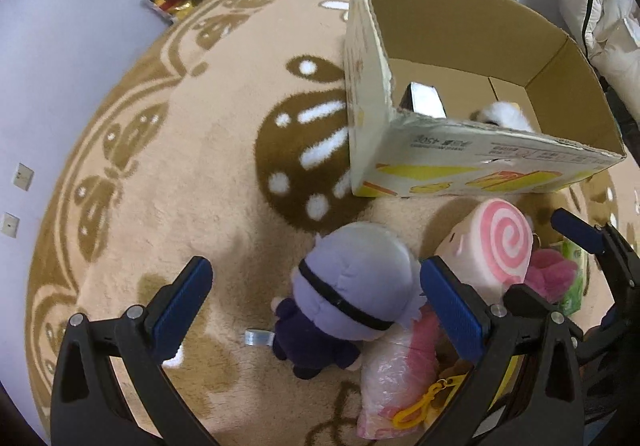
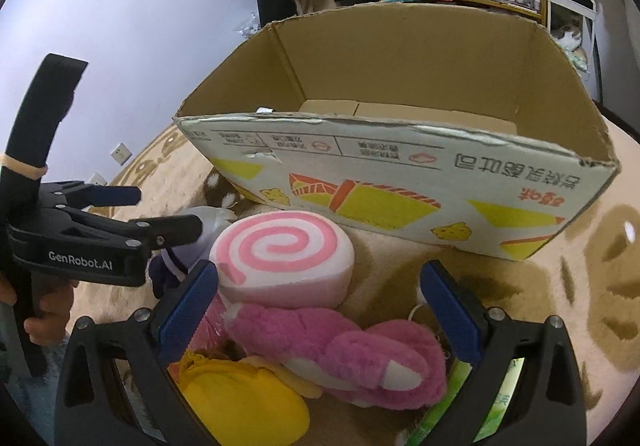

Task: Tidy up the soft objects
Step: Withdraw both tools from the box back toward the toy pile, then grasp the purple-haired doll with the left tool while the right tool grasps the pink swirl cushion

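Cardboard box (image 2: 400, 182), one, five soft toys (image 2: 280, 258) beside it, both grippers' jaws spread, empty.

- grey-haired doll (image 1: 352, 286) face-down on rug, beside swirl cushion (image 2: 280, 258)
- pink plush (image 2: 340, 350) and yellow plush (image 2: 240, 398) lying near cushion
- cardboard box (image 2: 400, 182) open, upright behind them

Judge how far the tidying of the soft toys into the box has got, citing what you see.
Barely begun. Done: one white fluffy toy already lies inside the cardboard box. In hand: nothing; the left tongs and right tongs are both open above the pile. Left: the grey-haired doll, swirl cushion, pink plush and yellow plush on the rug.
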A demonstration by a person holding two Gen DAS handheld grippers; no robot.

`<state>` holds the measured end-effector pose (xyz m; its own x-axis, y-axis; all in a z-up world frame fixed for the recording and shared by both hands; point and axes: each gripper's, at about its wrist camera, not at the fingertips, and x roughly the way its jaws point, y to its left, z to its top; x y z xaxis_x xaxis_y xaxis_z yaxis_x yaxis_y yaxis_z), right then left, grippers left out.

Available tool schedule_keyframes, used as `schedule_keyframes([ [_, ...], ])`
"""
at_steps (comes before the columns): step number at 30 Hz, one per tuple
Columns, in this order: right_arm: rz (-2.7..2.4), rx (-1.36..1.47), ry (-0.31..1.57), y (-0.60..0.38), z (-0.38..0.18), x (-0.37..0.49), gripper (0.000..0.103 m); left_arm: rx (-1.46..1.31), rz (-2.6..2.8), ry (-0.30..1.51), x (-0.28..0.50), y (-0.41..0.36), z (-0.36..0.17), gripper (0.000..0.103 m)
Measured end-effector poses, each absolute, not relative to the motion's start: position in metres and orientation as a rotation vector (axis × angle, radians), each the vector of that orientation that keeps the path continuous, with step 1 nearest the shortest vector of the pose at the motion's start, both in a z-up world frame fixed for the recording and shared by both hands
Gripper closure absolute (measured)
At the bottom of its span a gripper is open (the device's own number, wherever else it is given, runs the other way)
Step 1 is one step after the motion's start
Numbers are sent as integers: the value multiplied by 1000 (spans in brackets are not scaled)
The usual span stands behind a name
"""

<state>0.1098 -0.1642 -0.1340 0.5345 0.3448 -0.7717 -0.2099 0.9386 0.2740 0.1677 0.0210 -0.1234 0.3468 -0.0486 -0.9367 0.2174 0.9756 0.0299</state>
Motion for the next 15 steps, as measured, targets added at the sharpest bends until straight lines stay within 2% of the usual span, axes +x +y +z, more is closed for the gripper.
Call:
schedule_keyframes([
  [12, 371, 215, 973, -165, -139, 120, 0, 30, -202, 1331, 183, 30, -153, 0],
  [15, 387, 246, 978, -167, -139, 122, 5, 10, -204, 1352, 185, 31, -159, 1],
])
